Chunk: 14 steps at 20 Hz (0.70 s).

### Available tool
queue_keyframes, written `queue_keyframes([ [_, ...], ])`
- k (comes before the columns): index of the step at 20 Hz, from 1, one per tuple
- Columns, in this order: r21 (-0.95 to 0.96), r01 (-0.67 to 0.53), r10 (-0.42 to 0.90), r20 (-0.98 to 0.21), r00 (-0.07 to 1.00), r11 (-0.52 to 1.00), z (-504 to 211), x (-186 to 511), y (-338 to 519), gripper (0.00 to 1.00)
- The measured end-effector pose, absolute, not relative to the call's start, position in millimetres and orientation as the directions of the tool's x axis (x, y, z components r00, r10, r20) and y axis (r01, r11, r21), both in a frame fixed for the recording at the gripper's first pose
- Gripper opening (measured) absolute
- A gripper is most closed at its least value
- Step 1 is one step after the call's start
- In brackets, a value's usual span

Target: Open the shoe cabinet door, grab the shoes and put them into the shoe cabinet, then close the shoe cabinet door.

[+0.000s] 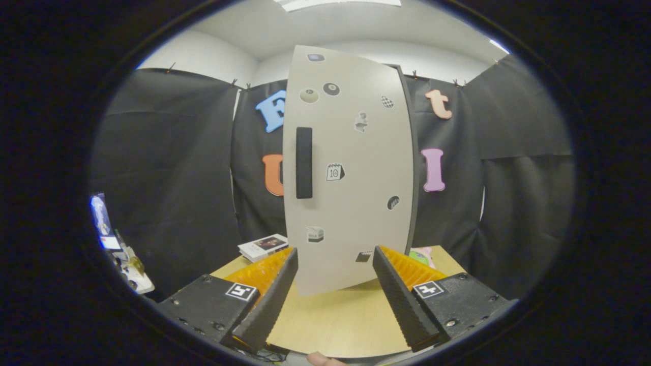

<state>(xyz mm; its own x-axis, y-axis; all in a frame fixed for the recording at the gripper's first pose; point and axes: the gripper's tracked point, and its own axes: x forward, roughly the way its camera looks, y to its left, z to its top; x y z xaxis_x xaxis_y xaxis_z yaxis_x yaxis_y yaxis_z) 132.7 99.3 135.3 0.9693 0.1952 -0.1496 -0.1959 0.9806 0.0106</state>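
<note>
So left to right: the handle [304, 162] is a vertical bar on the left part of the shoe cabinet door [356, 203], standing on the counter [335, 325] just beyond the fingers [333, 297], which are spread wide, holding nothing.

Bright, even overhead light; sharp focus at centre, strong fisheye bending toward the edges.
</note>
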Motion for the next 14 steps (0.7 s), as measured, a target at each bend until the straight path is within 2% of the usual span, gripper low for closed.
queue_keyframes([
  [9,-0.006,-0.111,0.109,-0.159,0.981,0.994,122.3,88.0,53.2,0.99],
  [14,-0.018,-0.069,0.066,-0.107,0.992,0.997,138.8,67.4,24.4,0.99],
])
